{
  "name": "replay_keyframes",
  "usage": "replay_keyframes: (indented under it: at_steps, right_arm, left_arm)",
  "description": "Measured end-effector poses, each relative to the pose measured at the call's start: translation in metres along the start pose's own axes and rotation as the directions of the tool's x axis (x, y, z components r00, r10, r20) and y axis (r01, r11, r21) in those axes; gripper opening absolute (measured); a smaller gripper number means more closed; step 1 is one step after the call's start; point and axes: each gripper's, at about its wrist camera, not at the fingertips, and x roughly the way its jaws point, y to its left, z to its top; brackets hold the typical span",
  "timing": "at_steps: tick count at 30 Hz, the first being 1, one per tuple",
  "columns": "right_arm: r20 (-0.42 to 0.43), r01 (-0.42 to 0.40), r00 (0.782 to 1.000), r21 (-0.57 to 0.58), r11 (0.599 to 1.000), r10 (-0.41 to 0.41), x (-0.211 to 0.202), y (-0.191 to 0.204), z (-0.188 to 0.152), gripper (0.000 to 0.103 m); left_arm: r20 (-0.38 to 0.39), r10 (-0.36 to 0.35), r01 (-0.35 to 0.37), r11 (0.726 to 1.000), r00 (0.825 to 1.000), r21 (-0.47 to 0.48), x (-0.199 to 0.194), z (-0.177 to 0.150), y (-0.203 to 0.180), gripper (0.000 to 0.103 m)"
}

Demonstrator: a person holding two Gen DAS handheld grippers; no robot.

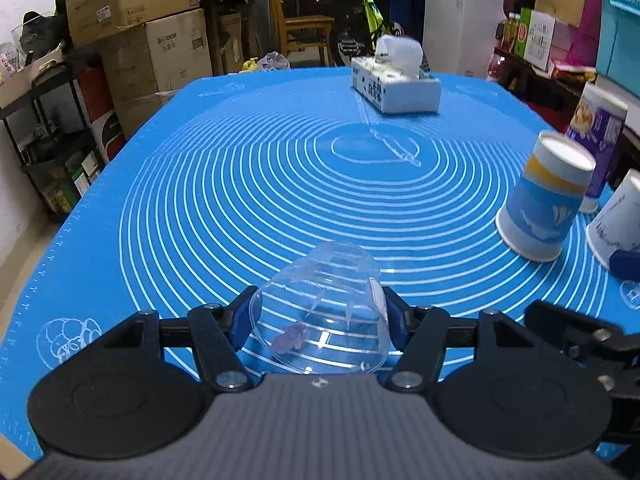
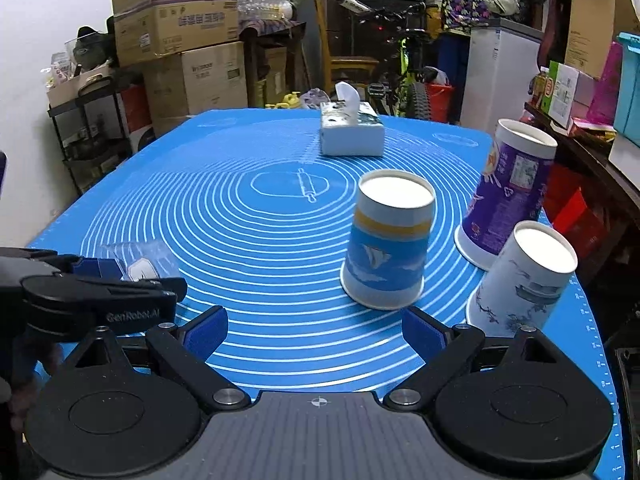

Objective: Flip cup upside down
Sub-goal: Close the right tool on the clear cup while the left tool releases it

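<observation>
A clear plastic cup (image 1: 324, 304) sits between my left gripper's (image 1: 318, 314) blue fingers, which press on its sides. The cup is tilted, its base pointing away and up, its wide mouth toward the camera, just above the blue mat (image 1: 240, 184). In the right wrist view the same cup (image 2: 140, 260) shows faintly at the left, held by the left gripper (image 2: 100, 280). My right gripper (image 2: 316, 330) is open and empty over the mat's near edge, just short of the blue and yellow paper cup (image 2: 386, 240).
Three paper cups stand upside down at the right: the blue and yellow one (image 1: 544, 200), a purple one (image 2: 506, 192) and a white one with ink drawings (image 2: 524, 276). A tissue box (image 2: 352, 130) stands at the mat's far side. Boxes and shelves surround the table.
</observation>
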Motion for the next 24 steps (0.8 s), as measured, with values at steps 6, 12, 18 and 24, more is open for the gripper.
replay_keyframes:
  at_steps: [6,12,18,24]
  right_arm:
    - [-0.001,-0.001,1.0,-0.005,1.0,0.001,0.0,0.002,0.002,0.094]
    - [0.003,-0.002,1.0,-0.014,1.0,0.002,-0.003,0.005,0.002,0.094]
    - [0.011,0.0,1.0,-0.023,1.0,0.001,-0.008,0.006,0.004,0.094]
    - [0.025,0.003,1.0,-0.032,0.999,-0.003,-0.014,0.007,0.008,0.094]
  left_arm:
    - [-0.01,-0.003,0.003,1.0,1.0,-0.006,-0.004,-0.002,0.0,0.085]
    - [0.006,-0.005,0.005,1.0,1.0,0.001,-0.011,0.001,0.002,0.091]
    - [0.018,0.003,-0.003,1.0,1.0,0.023,-0.016,0.002,0.0,0.094]
    - [0.031,0.005,-0.006,1.0,0.999,0.028,-0.026,0.003,0.003,0.095]
